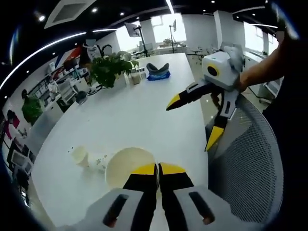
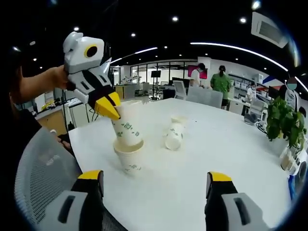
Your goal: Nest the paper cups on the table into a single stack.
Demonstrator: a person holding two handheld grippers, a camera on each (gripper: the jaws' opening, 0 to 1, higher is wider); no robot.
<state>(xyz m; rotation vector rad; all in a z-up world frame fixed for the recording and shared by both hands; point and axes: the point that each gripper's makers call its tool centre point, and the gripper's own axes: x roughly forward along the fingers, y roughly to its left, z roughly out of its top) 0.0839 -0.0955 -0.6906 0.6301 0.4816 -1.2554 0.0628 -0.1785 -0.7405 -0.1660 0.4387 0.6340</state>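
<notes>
The long white table (image 2: 207, 159) runs smooth and glossy down the room, rounded at the near end. A grey mesh chair back (image 2: 41, 168) curves at its edge. On the table a leafy green potted plant (image 1: 111, 69) sits far off.

The left gripper (image 2: 109, 109), white body with yellow-tipped black fingers, has them pinched on the rim of a paper cup (image 2: 126, 126), a tapered white cone with green print, tilted and dipping into an upright paper cup (image 2: 129, 159) standing on the table. In the left gripper view its fingers (image 1: 144, 169) sit nearly together over that cup's round open mouth.

The right gripper (image 2: 156, 180) hangs with fingers spread wide, nothing between them.

Two more cups (image 2: 174, 133) lie mid-table, touching each other.
</notes>
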